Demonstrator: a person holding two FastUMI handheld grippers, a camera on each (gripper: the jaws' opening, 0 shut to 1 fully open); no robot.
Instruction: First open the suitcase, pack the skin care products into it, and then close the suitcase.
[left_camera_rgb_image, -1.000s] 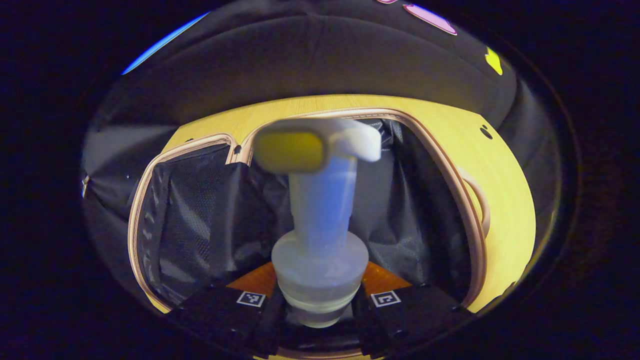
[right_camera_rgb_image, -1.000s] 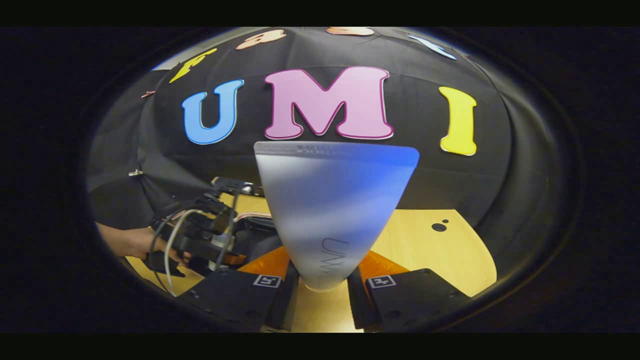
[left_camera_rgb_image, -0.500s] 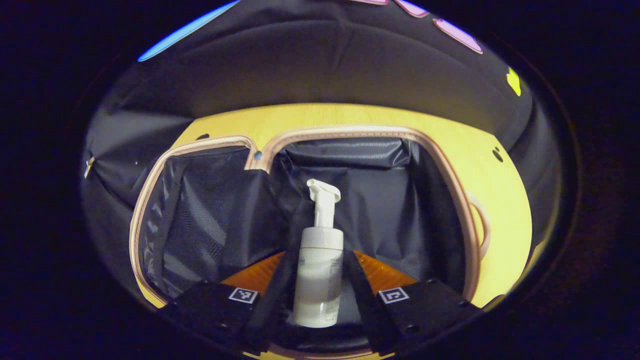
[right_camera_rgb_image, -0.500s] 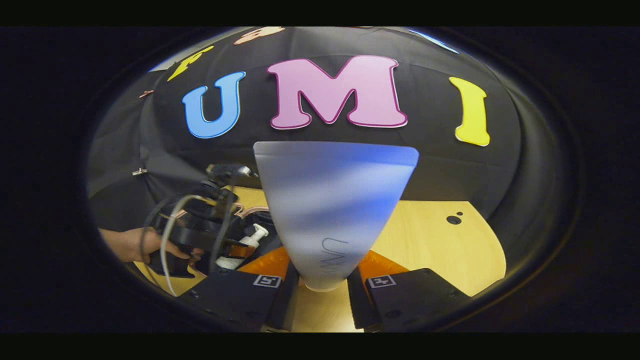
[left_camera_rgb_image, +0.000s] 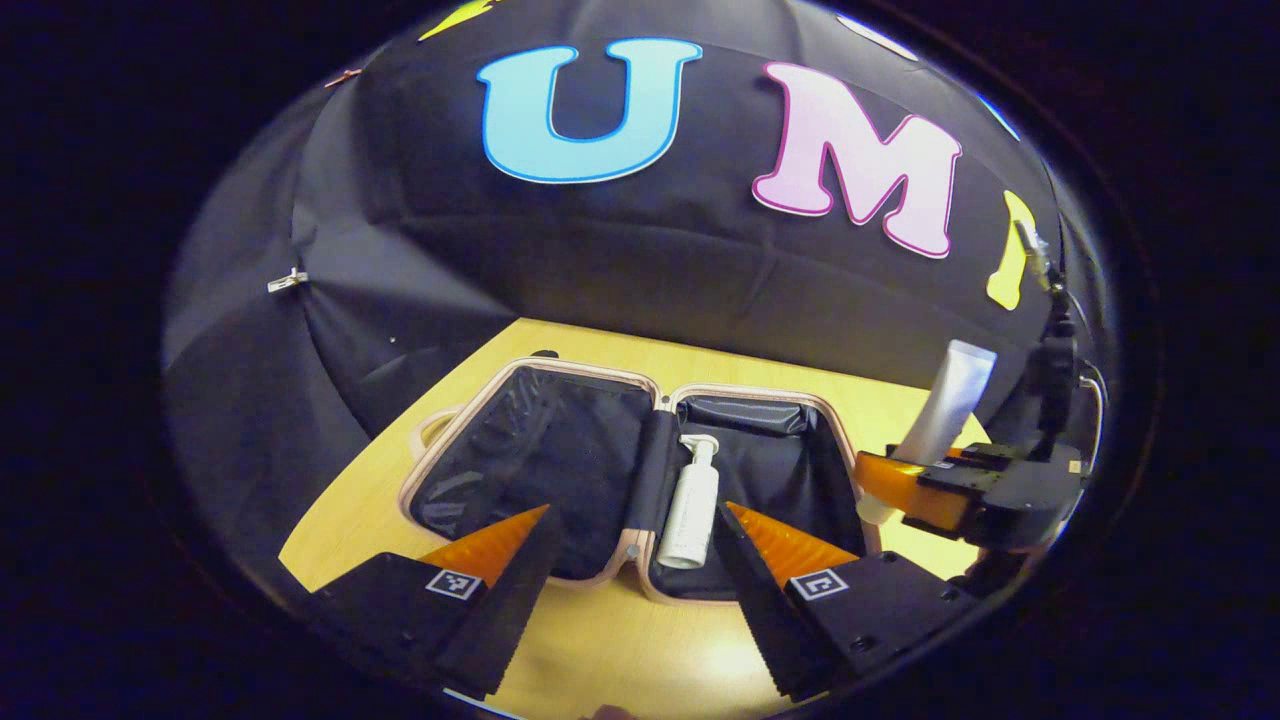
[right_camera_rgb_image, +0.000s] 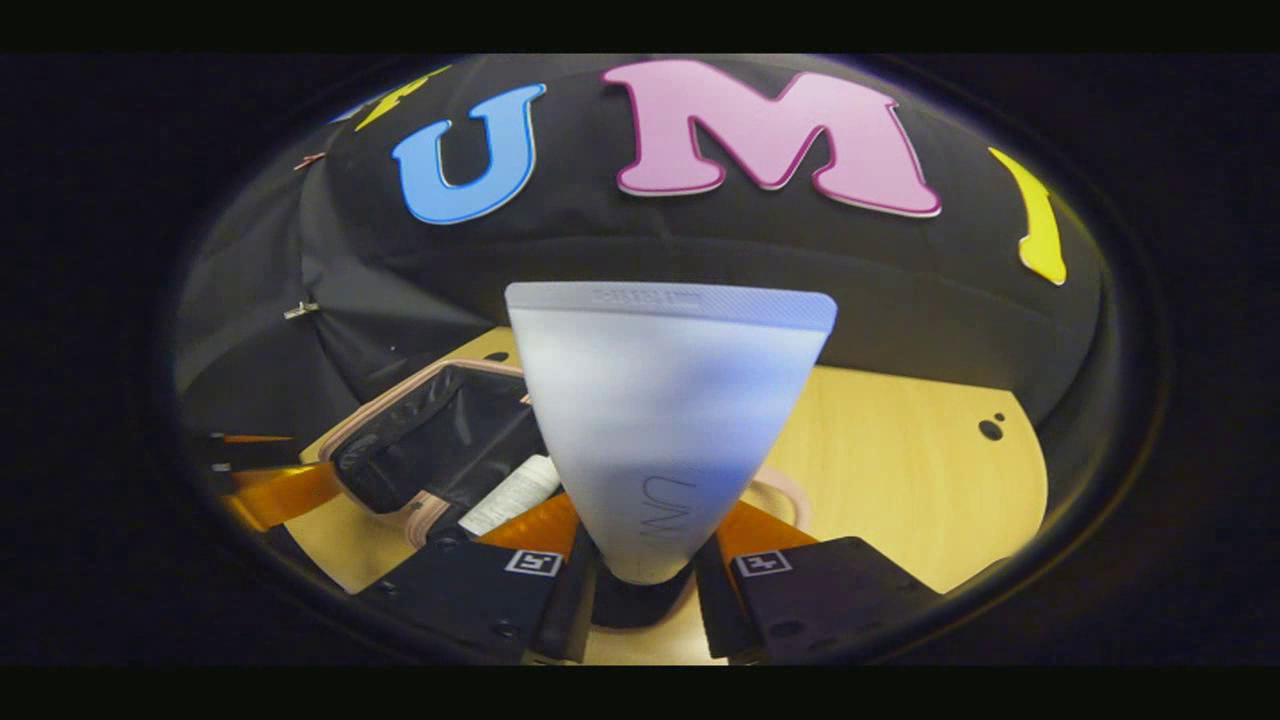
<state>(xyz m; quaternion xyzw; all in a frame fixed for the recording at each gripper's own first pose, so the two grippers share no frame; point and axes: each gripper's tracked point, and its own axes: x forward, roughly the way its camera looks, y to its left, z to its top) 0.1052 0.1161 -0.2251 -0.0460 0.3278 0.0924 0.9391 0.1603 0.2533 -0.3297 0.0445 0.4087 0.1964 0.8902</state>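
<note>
The suitcase (left_camera_rgb_image: 545, 455) lies open flat on the wooden table, both dark-lined halves up. A white pump bottle (left_camera_rgb_image: 690, 502) rests on its side in the right half, near the hinge. My left gripper (left_camera_rgb_image: 632, 590) hovers open above the near rim, nothing between its fingers. My right gripper (right_camera_rgb_image: 643, 590) is shut on a white squeeze tube (right_camera_rgb_image: 665, 420), held upright with its crimped end up. In the left gripper view the tube (left_camera_rgb_image: 945, 400) and the right gripper (left_camera_rgb_image: 905, 490) stand just right of the suitcase. The suitcase (right_camera_rgb_image: 440, 440) and bottle (right_camera_rgb_image: 510, 495) lie left of the tube.
The light wooden table (right_camera_rgb_image: 900, 470) extends to the right of the suitcase, with small holes near its far edge. The black booth cloth hangs close behind the table. The left gripper's fingers (right_camera_rgb_image: 275, 495) show at the far left of the right gripper view.
My left gripper let go of the pump bottle, which now lies in the suitcase's right half, and drew back and up. My right gripper carried the tube closer to the suitcase.
</note>
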